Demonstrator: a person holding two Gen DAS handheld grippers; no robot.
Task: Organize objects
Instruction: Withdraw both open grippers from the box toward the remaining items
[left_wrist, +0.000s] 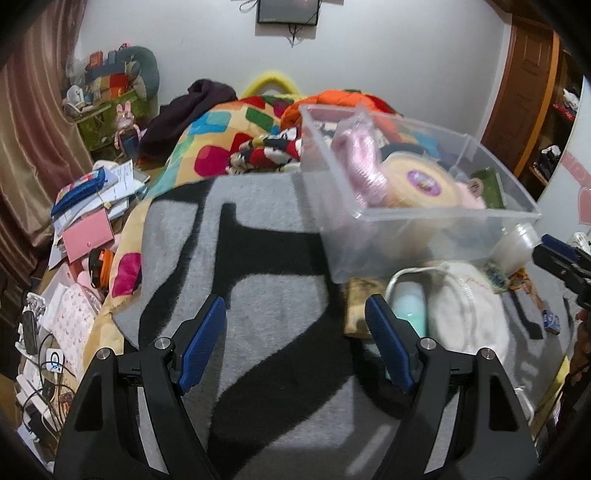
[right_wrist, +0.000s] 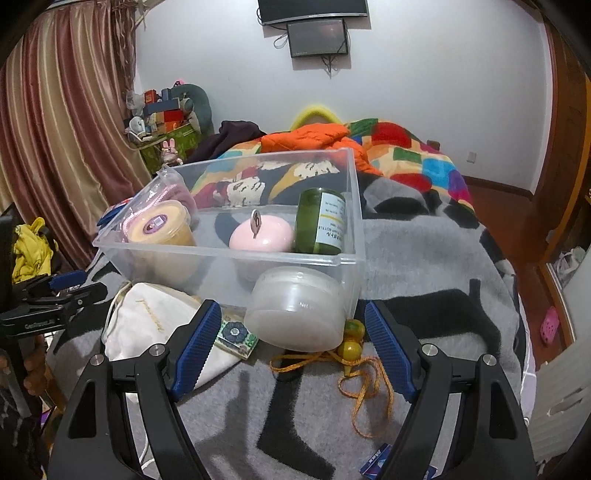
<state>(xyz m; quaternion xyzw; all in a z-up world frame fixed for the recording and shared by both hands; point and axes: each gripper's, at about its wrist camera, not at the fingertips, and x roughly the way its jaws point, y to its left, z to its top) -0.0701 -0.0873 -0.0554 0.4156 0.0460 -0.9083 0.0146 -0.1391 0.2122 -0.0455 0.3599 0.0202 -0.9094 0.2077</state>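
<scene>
Right wrist view: right hand-held gripper (right_wrist: 291, 350) spread wide, grasping nothing, over grey-and-black blanket (right_wrist: 424, 266) on bed. Frosted round tub (right_wrist: 295, 310) lies at 12 o'clock between the fingers, touching clear plastic bin (right_wrist: 229, 254). Bin holds green bottle (right_wrist: 321, 221), pink round case (right_wrist: 262, 234), yellow tub (right_wrist: 162, 225). White pouch (right_wrist: 144, 321) at 10 o'clock. Left hand-held gripper (left_wrist: 295, 343) released too, over bare blanket
</scene>
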